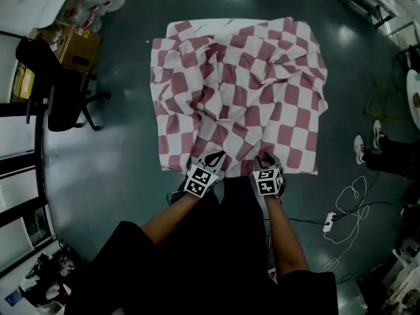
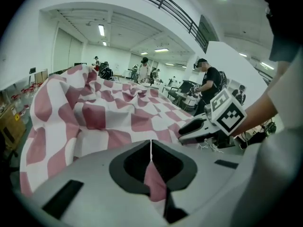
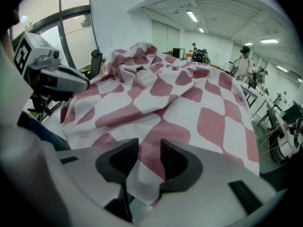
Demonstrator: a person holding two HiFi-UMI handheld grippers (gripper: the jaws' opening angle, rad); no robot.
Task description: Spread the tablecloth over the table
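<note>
Tablecloth (image 1: 239,90) edge sits pinched between the left gripper (image 2: 150,146) fingers; it lies loose between the right gripper (image 3: 149,149) fingers, which stand apart.

Cool, even light from ceiling strip lamps (image 2: 102,30) fills the hall; seen from my head, it glints as pale patches on the glossy dark floor (image 1: 131,143). All three views bulge like a fisheye, with corners vignetted black. Nearest each lens, my left claw (image 2: 151,150) and right claw (image 3: 149,155) sit soft and shaded, while the checked tablecloth (image 3: 189,93) beyond is brightly lit and sharp.
</note>
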